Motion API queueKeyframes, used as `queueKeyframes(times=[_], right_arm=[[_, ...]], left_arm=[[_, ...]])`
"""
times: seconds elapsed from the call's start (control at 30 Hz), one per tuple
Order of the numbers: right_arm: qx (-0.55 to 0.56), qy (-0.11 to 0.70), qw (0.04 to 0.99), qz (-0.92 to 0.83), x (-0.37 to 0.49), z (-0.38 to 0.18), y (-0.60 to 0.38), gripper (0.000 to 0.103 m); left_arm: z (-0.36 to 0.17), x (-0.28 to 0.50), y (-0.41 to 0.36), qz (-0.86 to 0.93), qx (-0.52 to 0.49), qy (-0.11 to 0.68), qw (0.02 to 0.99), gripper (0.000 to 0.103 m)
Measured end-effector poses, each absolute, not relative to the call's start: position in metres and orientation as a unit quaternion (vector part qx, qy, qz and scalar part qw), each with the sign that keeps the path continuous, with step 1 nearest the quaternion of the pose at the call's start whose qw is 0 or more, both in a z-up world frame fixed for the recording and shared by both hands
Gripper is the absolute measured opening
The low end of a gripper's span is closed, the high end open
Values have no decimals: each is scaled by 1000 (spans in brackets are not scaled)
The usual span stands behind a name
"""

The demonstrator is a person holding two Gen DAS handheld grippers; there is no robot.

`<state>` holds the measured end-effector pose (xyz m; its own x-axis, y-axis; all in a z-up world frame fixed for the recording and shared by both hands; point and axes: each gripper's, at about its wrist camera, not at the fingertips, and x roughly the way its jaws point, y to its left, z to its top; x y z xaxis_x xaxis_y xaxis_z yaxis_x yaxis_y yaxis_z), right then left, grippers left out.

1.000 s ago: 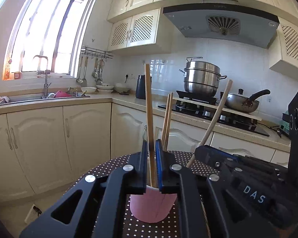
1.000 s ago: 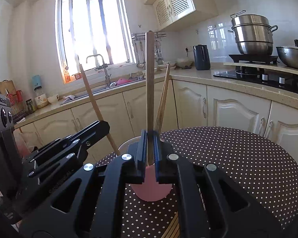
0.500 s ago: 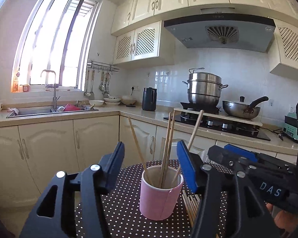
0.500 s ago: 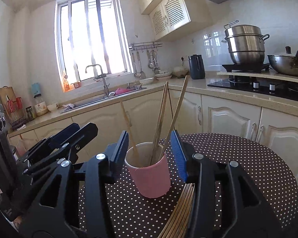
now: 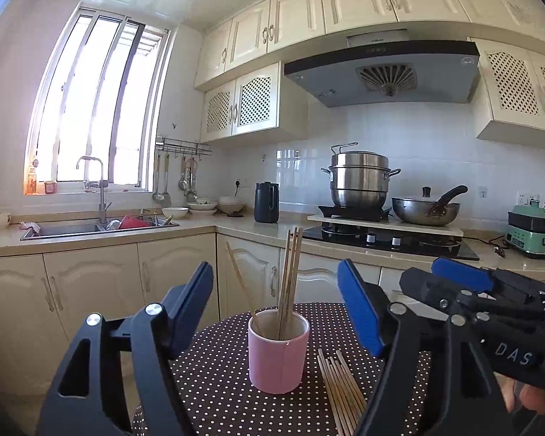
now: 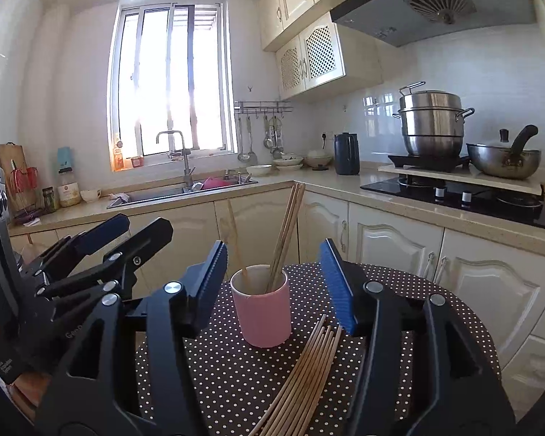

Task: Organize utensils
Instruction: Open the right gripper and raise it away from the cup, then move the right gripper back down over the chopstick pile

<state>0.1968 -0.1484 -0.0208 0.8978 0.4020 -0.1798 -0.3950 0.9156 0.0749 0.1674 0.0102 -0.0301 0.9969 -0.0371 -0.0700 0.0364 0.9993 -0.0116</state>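
Note:
A pink cup (image 5: 277, 356) stands on a round brown table with white dots (image 5: 218, 385) and holds several wooden chopsticks (image 5: 290, 283). It also shows in the right wrist view (image 6: 262, 312), with the chopsticks in it (image 6: 285, 239). A bundle of several loose chopsticks (image 5: 341, 388) lies on the table right of the cup, also seen in the right wrist view (image 6: 305, 374). My left gripper (image 5: 276, 312) is open and empty, back from the cup. My right gripper (image 6: 274, 283) is open and empty, with the cup between its fingers' line of sight.
Kitchen counters run behind the table, with a sink (image 5: 91, 227) at left, a black kettle (image 5: 266, 202), and a stove with a steel pot (image 5: 359, 178) and a wok (image 5: 427, 210). The table edge (image 6: 465, 312) curves close at right.
Both grippers were shut on a chopstick over the cup one second ago. Both let go, opened wide and pulled back; the chopsticks now stand in the cup.

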Motion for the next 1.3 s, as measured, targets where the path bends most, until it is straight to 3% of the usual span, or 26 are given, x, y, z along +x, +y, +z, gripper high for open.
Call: queueKeyframes(times=[0.57, 0.87, 1.3], right_arm=[[25, 122, 976, 181, 178, -53, -182, 55], [36, 177, 971, 156, 199, -90, -203, 57], [48, 297, 944, 134, 248, -144, -214, 60]], left_arm=[[-52, 159, -28, -31, 31, 72, 996, 72], [-100, 205, -38, -73, 31, 200, 977, 73], [-190, 272, -58, -35, 122, 386, 913, 73]])
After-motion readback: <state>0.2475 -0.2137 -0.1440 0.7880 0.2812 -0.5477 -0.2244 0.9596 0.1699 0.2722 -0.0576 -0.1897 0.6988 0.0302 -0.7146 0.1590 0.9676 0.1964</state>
